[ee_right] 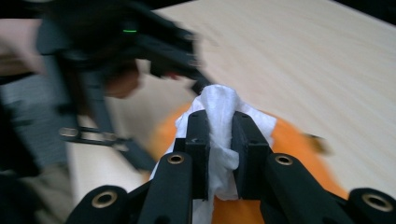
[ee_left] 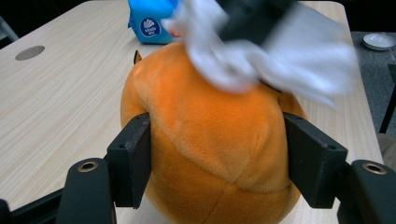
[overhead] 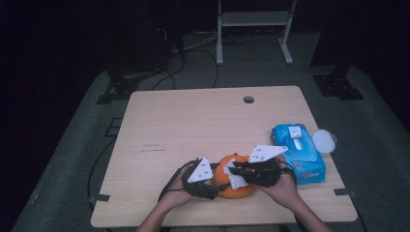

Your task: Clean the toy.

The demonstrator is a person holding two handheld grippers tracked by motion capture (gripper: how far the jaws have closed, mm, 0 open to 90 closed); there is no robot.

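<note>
Gripping orange plush toy (ee_left: 210, 140), wipe (ee_right: 219, 112)

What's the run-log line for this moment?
left gripper: shut on orange plush toy | right gripper: shut on white wipe, wipe on toy top | wipes pack: table, right

Left gripper (overhead: 212, 186), jaws pressed on both flanks of the orange plush toy (overhead: 235, 183). Right gripper (overhead: 237, 169), just beside and above it, jaws nearly together, pinching a white wipe (ee_right: 219, 135) that lies on the toy.
</note>
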